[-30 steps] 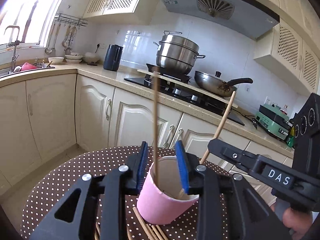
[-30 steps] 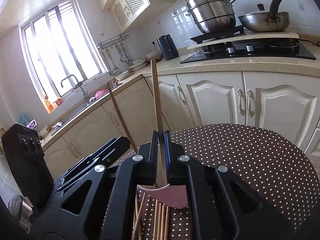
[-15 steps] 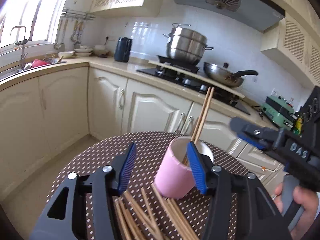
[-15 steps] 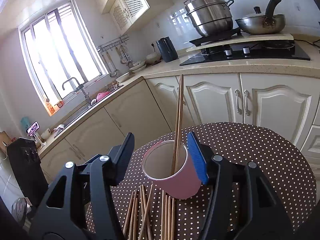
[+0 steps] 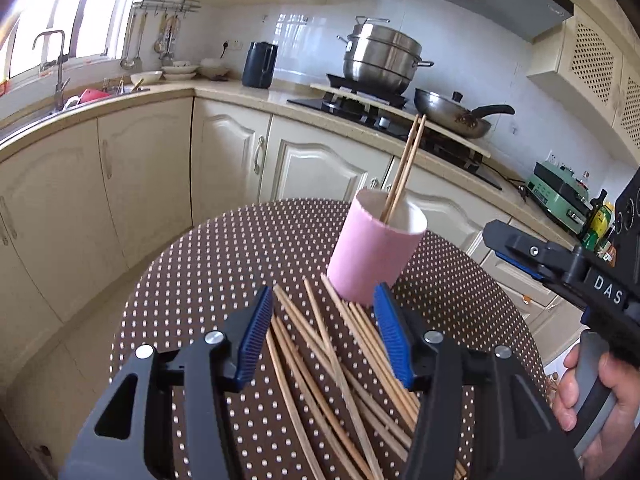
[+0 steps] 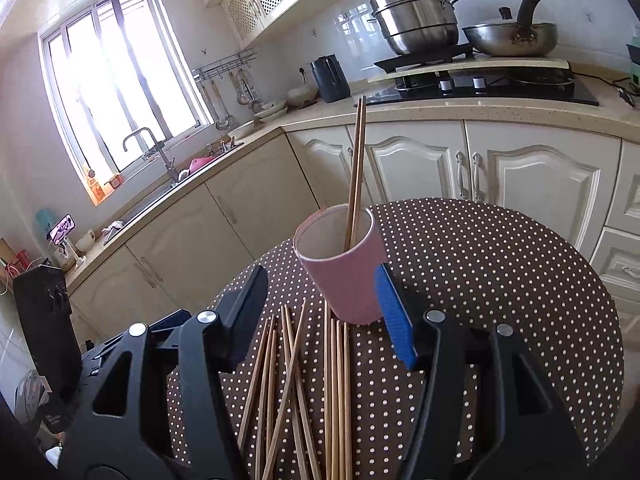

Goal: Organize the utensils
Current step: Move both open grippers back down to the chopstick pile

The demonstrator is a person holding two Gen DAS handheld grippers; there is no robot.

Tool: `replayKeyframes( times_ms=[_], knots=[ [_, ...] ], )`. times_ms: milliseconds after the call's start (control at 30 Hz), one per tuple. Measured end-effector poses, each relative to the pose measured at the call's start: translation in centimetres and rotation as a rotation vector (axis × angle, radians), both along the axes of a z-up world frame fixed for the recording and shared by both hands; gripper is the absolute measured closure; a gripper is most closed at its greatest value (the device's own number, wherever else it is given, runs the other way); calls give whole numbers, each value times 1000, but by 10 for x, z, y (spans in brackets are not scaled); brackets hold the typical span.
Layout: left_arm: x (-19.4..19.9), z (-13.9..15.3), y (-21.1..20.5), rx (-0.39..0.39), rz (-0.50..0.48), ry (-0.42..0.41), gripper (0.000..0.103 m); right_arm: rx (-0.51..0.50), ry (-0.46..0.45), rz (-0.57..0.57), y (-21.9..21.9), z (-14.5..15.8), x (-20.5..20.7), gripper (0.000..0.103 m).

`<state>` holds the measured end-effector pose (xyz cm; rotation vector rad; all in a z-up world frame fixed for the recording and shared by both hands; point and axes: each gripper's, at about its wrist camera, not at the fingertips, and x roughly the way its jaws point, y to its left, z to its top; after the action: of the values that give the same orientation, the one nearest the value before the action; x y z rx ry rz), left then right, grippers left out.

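Round table (image 5: 224, 264) with a brown polka-dot cloth takes up most of the view. One pink cup (image 5: 376, 258) stands on it, at about 1 o'clock from the left gripper (image 5: 322, 330), with two chopsticks (image 5: 404, 168) upright inside, leaning together. A loose pile of chopsticks (image 5: 336, 364) lies flat at the cup's 6 o'clock; too overlapped to count exactly, roughly a dozen. Left gripper's jaws are parted about halfway, holding nothing, hovering over the pile. Right gripper (image 6: 320, 316) is the same: half open and empty, its blue pad just beside the cup. Only readable writing is "DAS" (image 5: 608, 289) on the right gripper's body.
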<state>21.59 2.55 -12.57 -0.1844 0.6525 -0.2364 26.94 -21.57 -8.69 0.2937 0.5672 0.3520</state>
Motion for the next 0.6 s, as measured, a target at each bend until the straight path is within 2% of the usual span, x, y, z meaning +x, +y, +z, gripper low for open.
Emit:
replayKeyframes(
  times_ms=[233,367,600],
  knots=[
    [-11,-36,4,29,1,114,51,-61,90,5,5,-35,-15,47],
    [-13,-59,2,73,4,167,51,-117,135,20,10,-55,-14,47],
    [-6,-80,3,119,25,225,51,-146,203,62,16,-81,-8,47]
  ],
)
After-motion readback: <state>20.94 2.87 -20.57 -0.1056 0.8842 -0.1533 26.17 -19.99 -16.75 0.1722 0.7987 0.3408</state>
